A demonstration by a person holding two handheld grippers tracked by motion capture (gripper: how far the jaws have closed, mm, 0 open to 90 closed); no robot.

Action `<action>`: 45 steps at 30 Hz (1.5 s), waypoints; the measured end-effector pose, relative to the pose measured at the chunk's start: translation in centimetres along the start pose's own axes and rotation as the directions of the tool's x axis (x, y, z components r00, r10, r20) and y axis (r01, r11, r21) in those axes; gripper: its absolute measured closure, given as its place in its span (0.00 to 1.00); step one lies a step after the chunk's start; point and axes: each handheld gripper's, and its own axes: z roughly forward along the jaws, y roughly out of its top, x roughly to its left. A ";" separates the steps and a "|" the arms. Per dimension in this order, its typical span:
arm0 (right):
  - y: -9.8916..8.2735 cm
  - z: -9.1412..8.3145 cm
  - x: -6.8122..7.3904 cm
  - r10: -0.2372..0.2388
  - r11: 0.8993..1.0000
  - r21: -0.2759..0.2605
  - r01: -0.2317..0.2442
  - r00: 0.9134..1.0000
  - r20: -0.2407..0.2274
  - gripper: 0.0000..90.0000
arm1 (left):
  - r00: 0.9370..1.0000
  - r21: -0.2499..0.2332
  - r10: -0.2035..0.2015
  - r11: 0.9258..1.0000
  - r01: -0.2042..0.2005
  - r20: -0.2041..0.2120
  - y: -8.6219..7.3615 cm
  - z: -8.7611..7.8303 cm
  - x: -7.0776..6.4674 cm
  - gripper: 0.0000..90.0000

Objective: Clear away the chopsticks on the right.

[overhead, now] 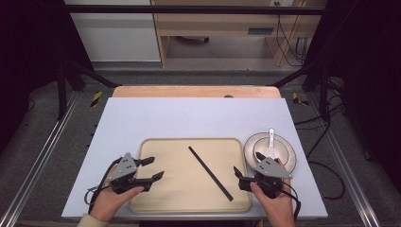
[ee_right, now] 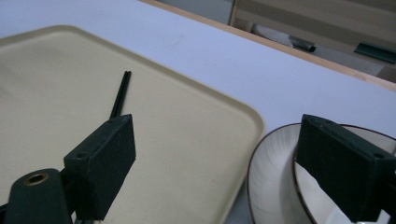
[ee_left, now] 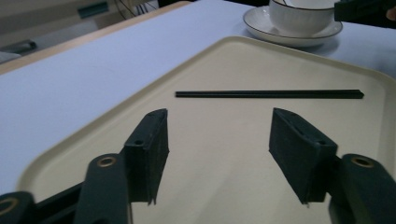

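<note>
while both hands rest at the near edge of the table (overhead: 142, 113), the left gripper (overhead: 152, 169) hangs over the left part of the beige tray (overhead: 161, 146), its jaws spread well apart with nothing between them. in the left gripper view the same left gripper (ee_left: 218, 140) looks across the bare tray (ee_left: 233, 51) floor toward the black chopsticks (ee_left: 269, 94), which lie flat ahead of the jaw tips and apart from them. from above, the chopsticks (overhead: 210, 173) lie as a close pair, slanting from the tray's middle down toward its near right corner. the right gripper (overhead: 239, 176) sits at the tray's right edge, just beside the near end of the chopsticks, jaws parted and empty; in the right gripper view its jaws (ee_right: 210, 154) straddle the tray's corner (ee_right: 243, 112) and the rim of the saucer (ee_right: 268, 177). the saucer (overhead: 288, 156) stands on the table right of the tray, holding a bowl (ee_left: 299, 16) with a white spoon (overhead: 271, 141) in it.
</note>
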 end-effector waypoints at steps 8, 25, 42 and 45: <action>-0.9 -1.7 -0.8 0.008 1.000 -0.026 -0.008 1.000 0.017 0.10 | 0.998 0.088 0.025 0.996 -0.030 0.058 2.1 4.1 -1.5 0.69; -2.1 -2.6 -1.0 -0.013 0.996 -0.082 0.018 0.999 0.053 0.07 | 0.998 0.266 -0.014 0.964 -0.003 0.061 3.4 10.6 -2.3 0.99; -2.3 -2.5 -1.7 0.036 0.996 -0.085 -0.035 0.999 0.011 0.05 | 0.999 0.342 -0.003 0.940 -0.012 0.042 2.9 14.0 -2.3 0.99; -2.4 -2.4 -1.8 0.041 0.996 -0.086 -0.040 0.999 0.011 0.05 | 0.999 0.348 -0.006 0.937 -0.012 0.051 2.7 14.7 -2.3 0.99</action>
